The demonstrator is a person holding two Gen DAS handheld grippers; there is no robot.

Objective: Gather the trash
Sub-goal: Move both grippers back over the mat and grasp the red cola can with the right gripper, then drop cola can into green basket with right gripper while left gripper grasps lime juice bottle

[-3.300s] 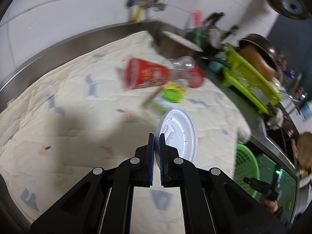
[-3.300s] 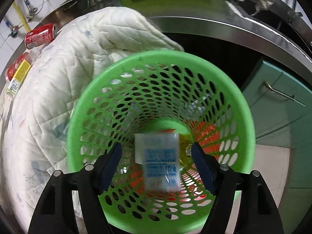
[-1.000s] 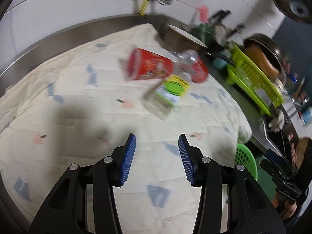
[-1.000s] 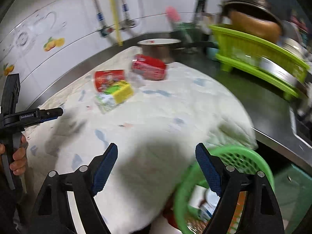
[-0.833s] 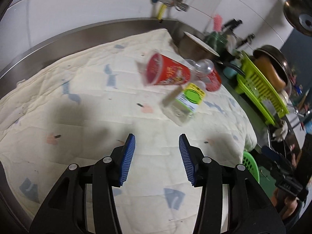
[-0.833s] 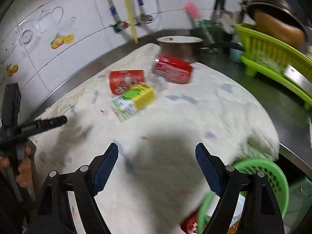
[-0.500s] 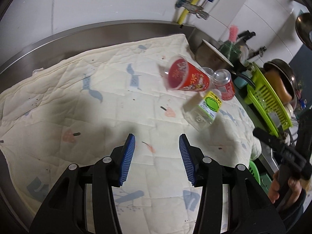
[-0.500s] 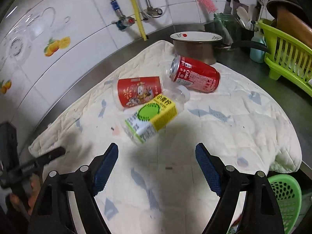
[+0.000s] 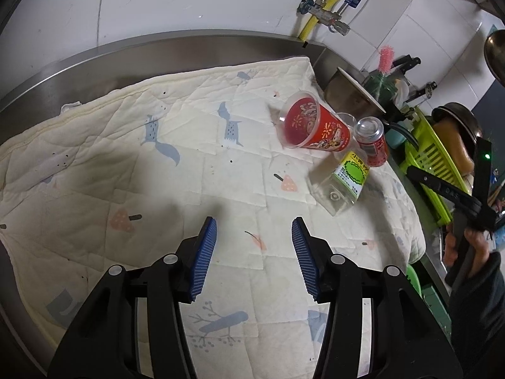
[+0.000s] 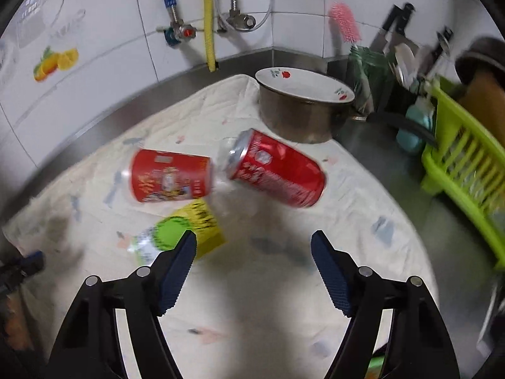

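Note:
A red plastic cup lies on its side on the quilted cloth, with a red soda can and a clear bottle with a yellow-green label beside it. My left gripper is open and empty, above the cloth, short of the trash. My right gripper is open and empty, hovering close over the cup, the can and the bottle. The bottle lies by its left finger. The right gripper's body shows at the left view's right edge.
A metal pot topped by a plate stands behind the can. A green dish rack is at the right. A green basket's rim shows below the counter edge. A tiled wall with pipes is behind.
My left gripper let go of the white lid and pulled back from the trash. My right gripper left the green basket and swung over the counter, closing in on the cup, can and bottle.

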